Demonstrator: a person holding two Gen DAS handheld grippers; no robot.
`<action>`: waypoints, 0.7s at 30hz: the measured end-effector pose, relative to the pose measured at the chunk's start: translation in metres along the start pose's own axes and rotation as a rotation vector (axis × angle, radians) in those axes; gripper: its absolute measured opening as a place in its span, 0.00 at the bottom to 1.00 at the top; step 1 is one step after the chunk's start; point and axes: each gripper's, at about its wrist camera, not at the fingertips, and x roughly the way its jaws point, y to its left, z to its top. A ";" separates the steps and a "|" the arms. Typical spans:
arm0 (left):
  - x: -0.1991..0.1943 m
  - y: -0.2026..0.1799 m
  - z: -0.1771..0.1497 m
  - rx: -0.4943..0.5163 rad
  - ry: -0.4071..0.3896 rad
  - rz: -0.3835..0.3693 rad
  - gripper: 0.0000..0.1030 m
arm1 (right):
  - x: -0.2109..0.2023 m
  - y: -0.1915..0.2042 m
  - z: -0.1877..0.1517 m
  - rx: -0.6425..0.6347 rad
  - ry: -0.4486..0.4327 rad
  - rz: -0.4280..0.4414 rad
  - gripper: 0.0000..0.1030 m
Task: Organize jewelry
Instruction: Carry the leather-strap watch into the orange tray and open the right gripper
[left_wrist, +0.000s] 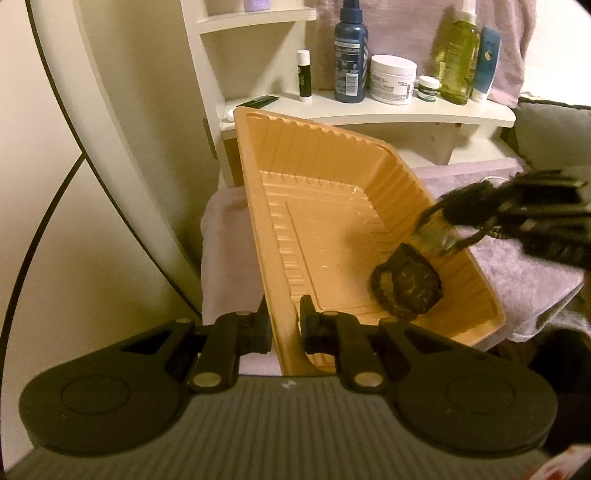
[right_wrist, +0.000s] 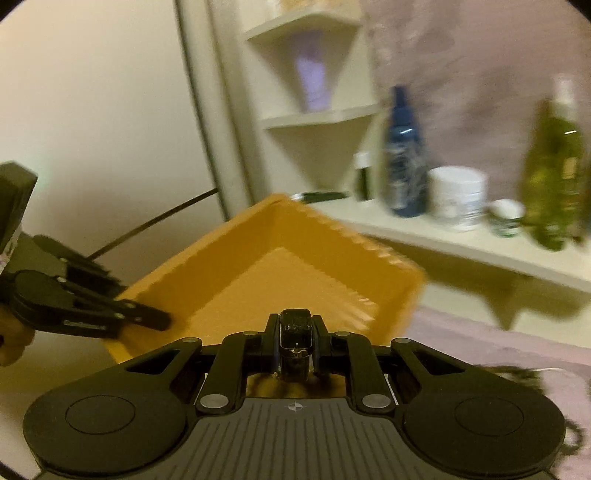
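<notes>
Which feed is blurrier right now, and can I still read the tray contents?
Right wrist view: motion-smeared shelf bottles and orange plastic tray, only the small dark item in the right gripper is sharp. Left wrist view: sharp, black wristwatch readable in the tray; right gripper blurred.

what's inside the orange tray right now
A black watch lies in the orange tray. The right gripper holds another small dark piece over it; the floor beneath the watch is hidden.

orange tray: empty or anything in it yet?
Not empty. A black watch lies inside the orange tray, near the right wall; the rest of the floor is bare.
</notes>
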 end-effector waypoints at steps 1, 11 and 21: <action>0.000 0.000 0.000 0.002 0.000 0.000 0.12 | 0.006 0.004 -0.001 -0.002 0.010 0.013 0.16; -0.001 -0.001 0.000 0.008 -0.004 0.001 0.12 | 0.034 0.020 -0.021 -0.011 0.092 0.034 0.16; -0.001 -0.001 -0.001 0.003 -0.003 0.005 0.12 | 0.005 0.006 -0.022 0.056 -0.002 -0.017 0.60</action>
